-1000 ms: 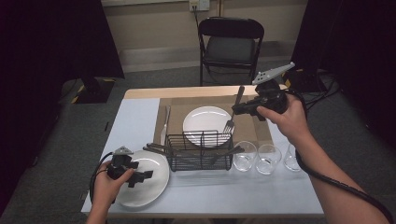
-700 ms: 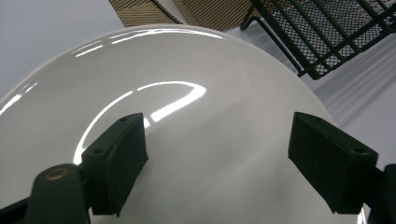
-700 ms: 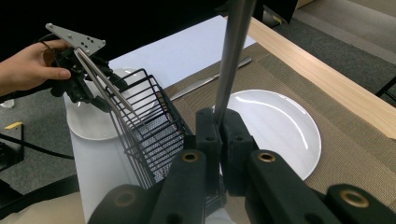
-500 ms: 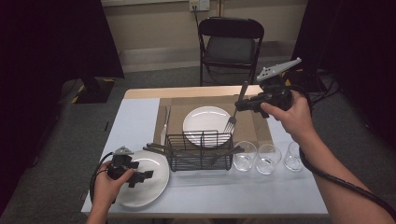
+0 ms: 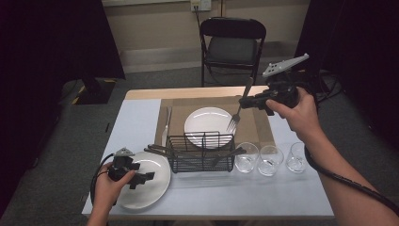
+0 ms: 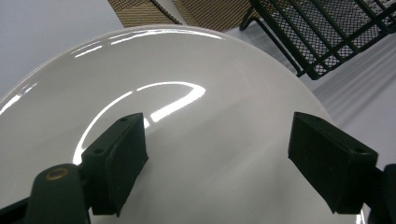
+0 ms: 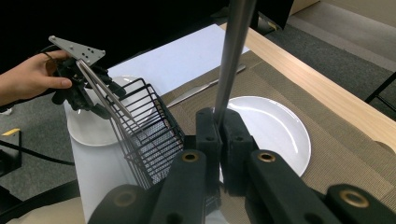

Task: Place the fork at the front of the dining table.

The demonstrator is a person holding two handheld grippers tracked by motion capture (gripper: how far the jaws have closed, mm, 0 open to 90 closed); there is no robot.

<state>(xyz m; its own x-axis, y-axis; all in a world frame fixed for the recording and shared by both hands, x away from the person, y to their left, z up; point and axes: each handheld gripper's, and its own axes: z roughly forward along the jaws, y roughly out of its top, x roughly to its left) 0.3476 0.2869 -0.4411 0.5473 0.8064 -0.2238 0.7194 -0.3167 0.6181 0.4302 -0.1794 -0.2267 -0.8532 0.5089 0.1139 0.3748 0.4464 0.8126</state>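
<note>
Fork in right gripper (above plate)

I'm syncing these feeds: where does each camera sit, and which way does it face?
High view: above the person's side, facing forward-down at the table; both forearms show.
Left gripper view: rides the left tongs, open over the near plate.
Right gripper view: rides the right tongs, shut on a fork.
Shared: wire basket, both plates.
</note>
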